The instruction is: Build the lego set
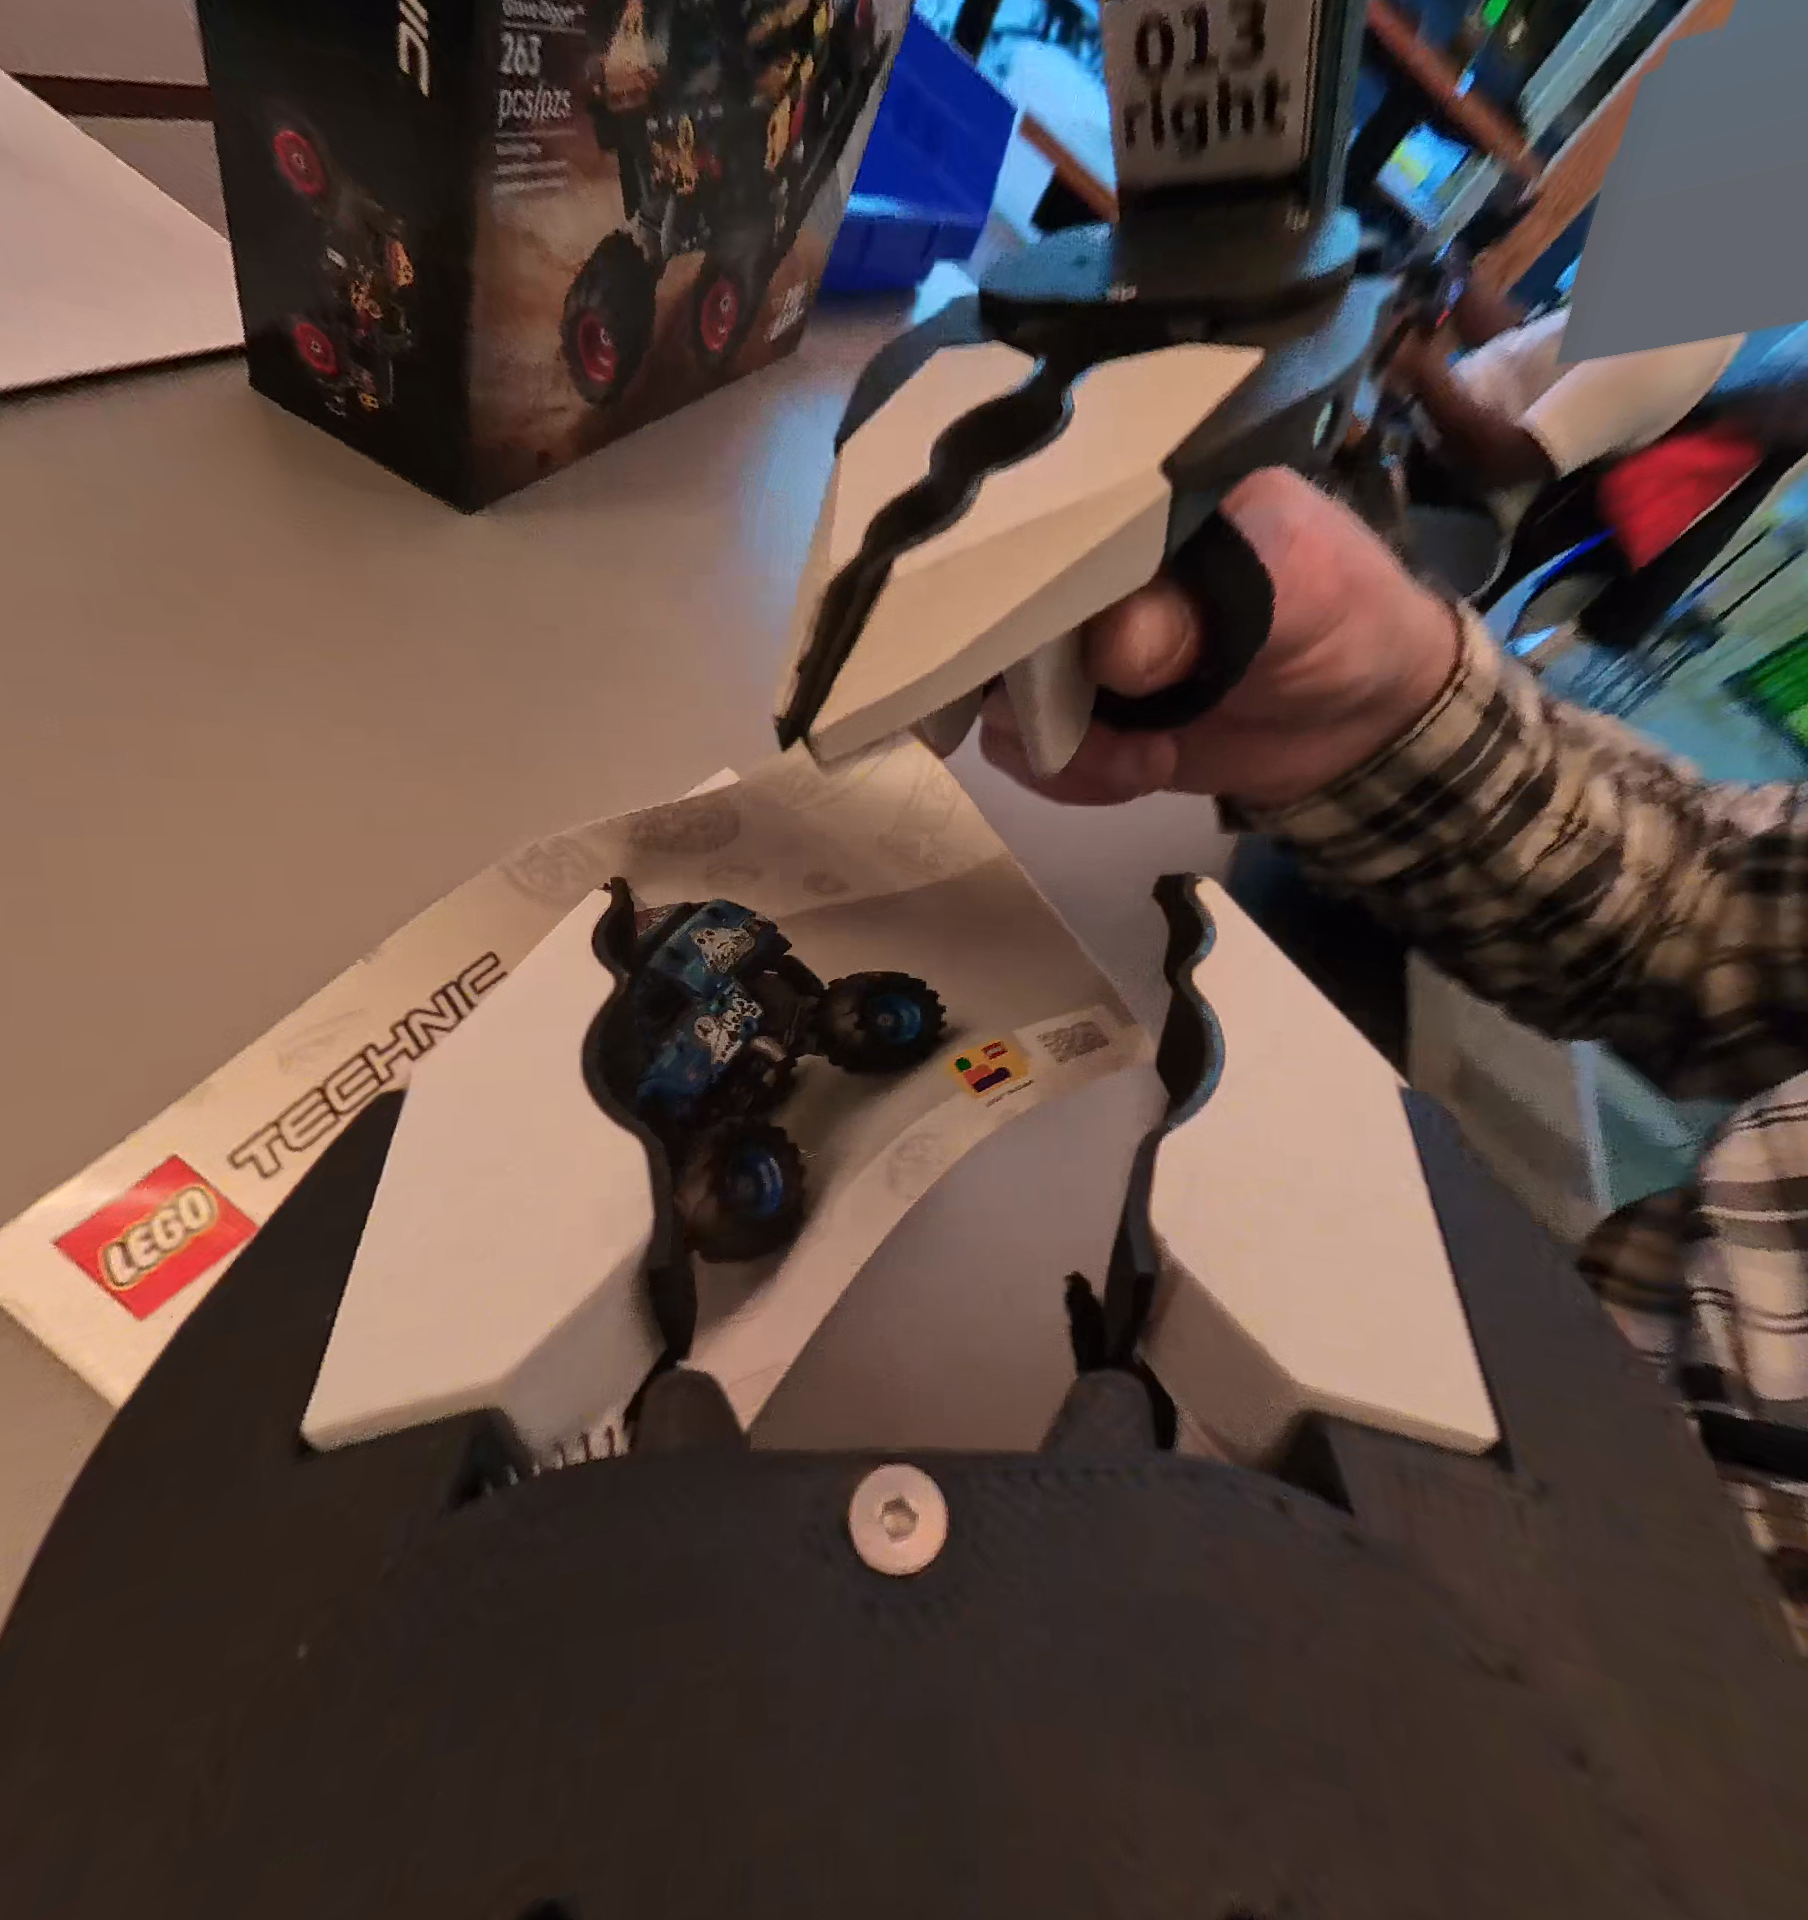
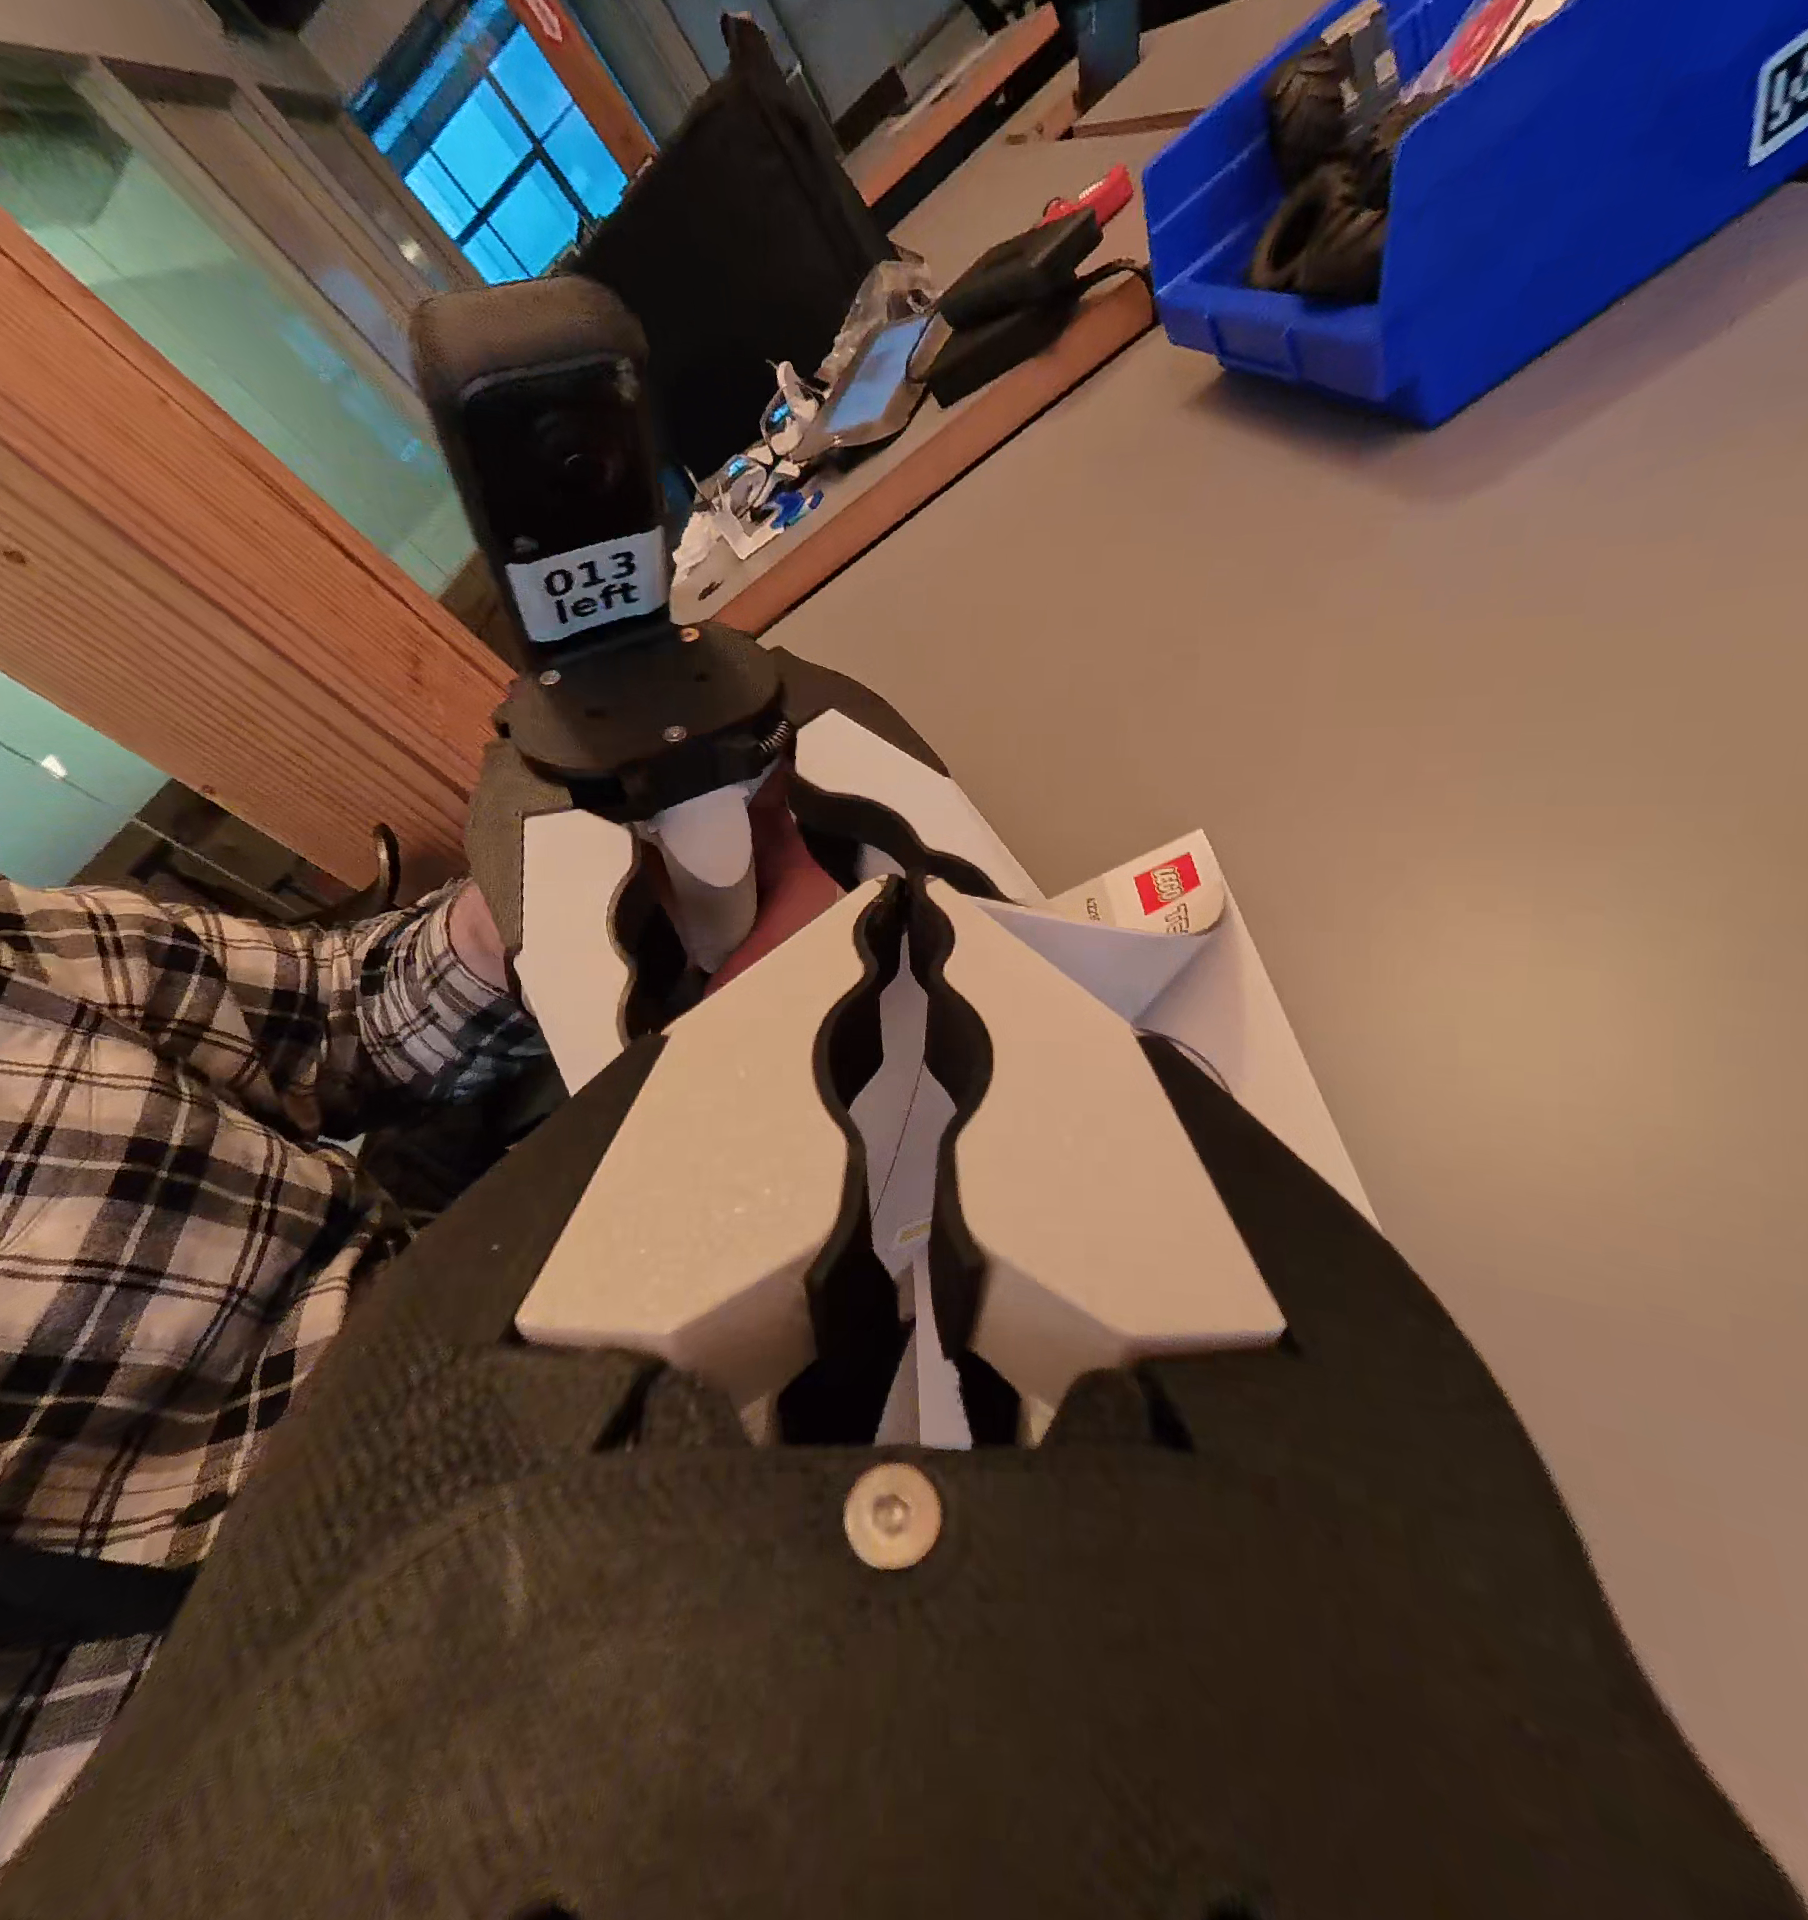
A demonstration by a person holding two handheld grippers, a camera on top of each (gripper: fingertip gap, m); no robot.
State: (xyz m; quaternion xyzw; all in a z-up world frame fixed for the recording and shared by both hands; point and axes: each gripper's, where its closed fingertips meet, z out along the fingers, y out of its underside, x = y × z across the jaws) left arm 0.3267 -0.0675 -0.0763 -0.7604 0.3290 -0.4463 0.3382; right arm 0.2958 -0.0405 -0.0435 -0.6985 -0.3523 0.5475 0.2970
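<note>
Lego box (image 1: 526, 239) upright; blue bin (image 2: 1482, 270) w/ tyres (image 2: 1315, 234).

White instruction booklet (image 1: 609, 914) with blue truck cover picture lies on grey table, far corner lifted; dark printed set box (image 1: 526, 229) stands upright beyond.

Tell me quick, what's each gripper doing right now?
Left gripper: open, holding nothing, over the instruction booklet.
Right gripper: fingers closed on a page of the booklet.
</note>
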